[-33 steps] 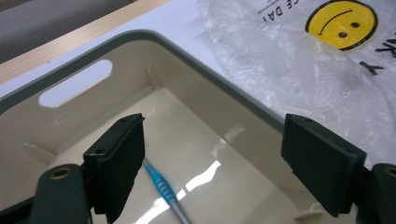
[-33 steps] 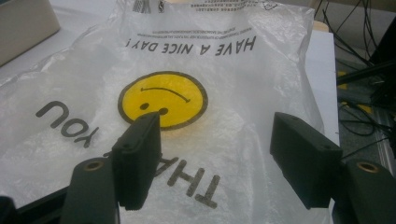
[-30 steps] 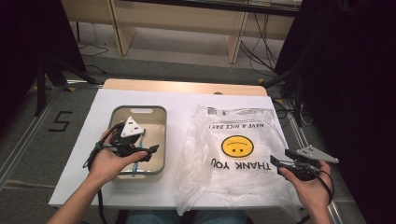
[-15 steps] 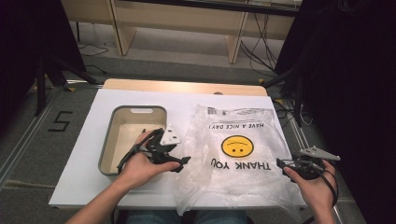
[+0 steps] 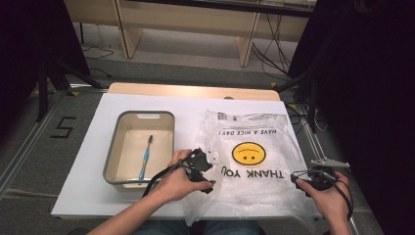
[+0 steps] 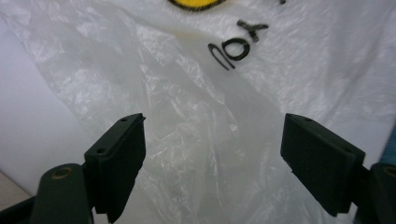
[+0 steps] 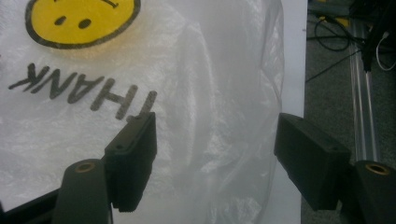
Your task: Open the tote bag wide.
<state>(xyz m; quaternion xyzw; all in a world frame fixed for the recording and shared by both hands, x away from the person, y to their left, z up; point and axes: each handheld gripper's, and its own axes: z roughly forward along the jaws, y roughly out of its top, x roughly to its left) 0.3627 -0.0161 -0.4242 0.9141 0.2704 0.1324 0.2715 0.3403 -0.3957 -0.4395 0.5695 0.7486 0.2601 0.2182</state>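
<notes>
while the bag (image 5: 249,161) lay flat on the table (image 5: 93,147), the left gripper (image 5: 204,172) sat at its near left corner and the right gripper (image 5: 304,179) at its near right edge, both with jaws apart and empty. thin plastic could slip or tear if pinched badly.

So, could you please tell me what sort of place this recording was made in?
Probably a lab or workshop set up for recording: a white-topped table between dark curtains, loose cables on the floor and a taped number marking.

grey tray (image 5: 112,161), blue toothbrush (image 5: 145,157) inside, perhaps white-covered table (image 5: 88,181)
</notes>
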